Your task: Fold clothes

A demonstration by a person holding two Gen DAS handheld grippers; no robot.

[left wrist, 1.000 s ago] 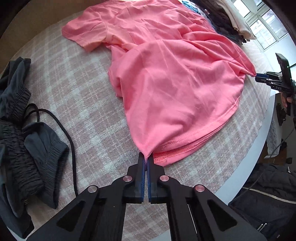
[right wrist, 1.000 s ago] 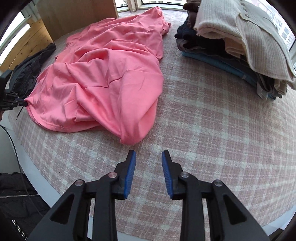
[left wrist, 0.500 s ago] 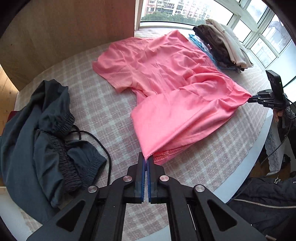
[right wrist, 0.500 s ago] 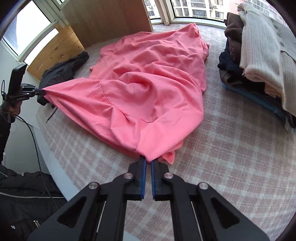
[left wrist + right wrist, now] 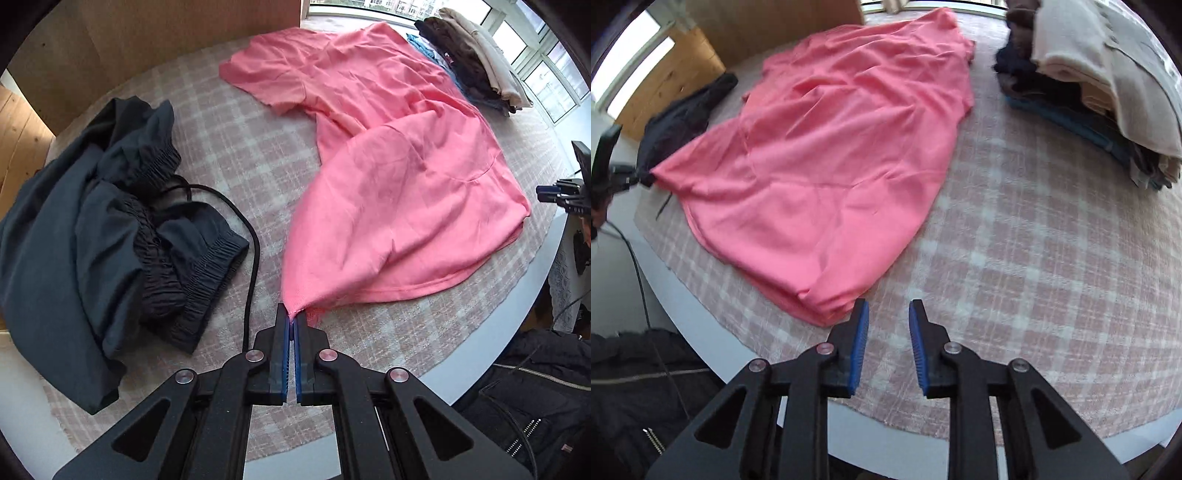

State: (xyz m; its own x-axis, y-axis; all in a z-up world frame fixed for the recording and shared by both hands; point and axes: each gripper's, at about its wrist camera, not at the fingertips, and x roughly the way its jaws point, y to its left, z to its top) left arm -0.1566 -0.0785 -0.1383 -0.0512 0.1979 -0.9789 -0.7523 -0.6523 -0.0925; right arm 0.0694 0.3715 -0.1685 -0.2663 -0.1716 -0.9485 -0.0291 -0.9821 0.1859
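My left gripper (image 5: 291, 321) is clamped on a hem corner of the pink T-shirt (image 5: 388, 177), which spreads ahead across the checked tablecloth (image 5: 229, 133). My right gripper (image 5: 886, 314) has just been opening; its jaws stand apart, empty, with the shirt's folded edge just beside the left finger.

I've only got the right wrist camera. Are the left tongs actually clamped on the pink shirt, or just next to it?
Observer: Clamped. The left wrist view shows the left tongs shut on a hem corner of the pink shirt.
Operator: What's the dark heap behind it?
Observer: A crumpled dark garment with elastic bands, lying apart from the shirt.
Operator: Anything loose near the tongs?
Observer: A black cord curves out of that heap across the checked cloth and passes just left of the tongs.
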